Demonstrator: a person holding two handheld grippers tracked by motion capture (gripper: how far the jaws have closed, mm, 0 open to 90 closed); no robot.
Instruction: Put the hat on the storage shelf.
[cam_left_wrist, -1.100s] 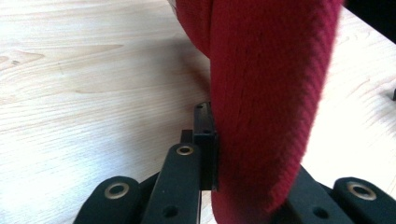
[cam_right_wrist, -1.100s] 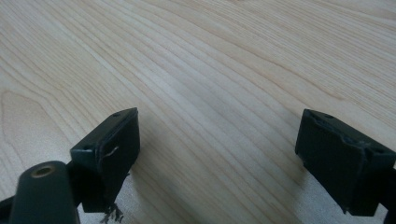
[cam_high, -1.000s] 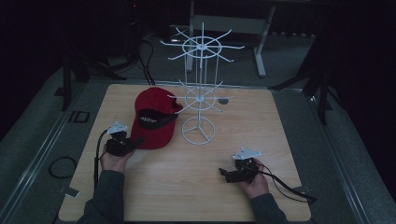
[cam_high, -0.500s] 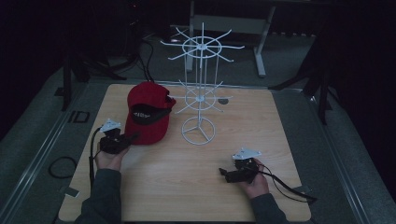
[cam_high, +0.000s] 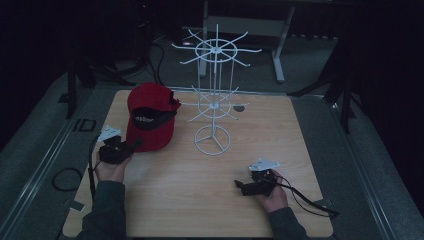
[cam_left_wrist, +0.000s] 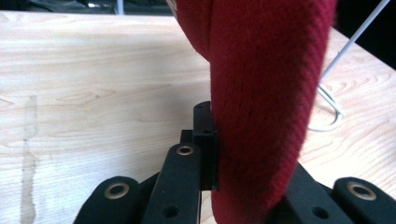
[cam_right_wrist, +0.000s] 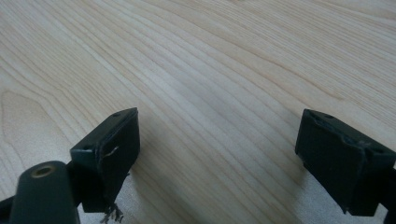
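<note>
A red cap (cam_high: 149, 120) is held up over the left part of the wooden table (cam_high: 260, 135), its brim clamped in my left gripper (cam_high: 131, 147). In the left gripper view the red cap's brim (cam_left_wrist: 261, 107) stands on edge between the black jaws of the left gripper (cam_left_wrist: 252, 154), which is shut on it. A white wire display rack (cam_high: 214, 95) with radiating hooks stands at the table's middle, just right of the cap. My right gripper (cam_high: 241, 187) rests low near the front right, and in its own view the right gripper (cam_right_wrist: 217, 158) stands open over bare wood.
The rack's round wire base (cam_high: 212, 140) sits on the table centre. A cable (cam_high: 305, 200) trails from the right gripper toward the front right edge. Dark floor and stand legs (cam_high: 277, 55) surround the table.
My left gripper has moved left and back toward the person with the cap, drawing it away from the rack. The right gripper has stayed in place.
</note>
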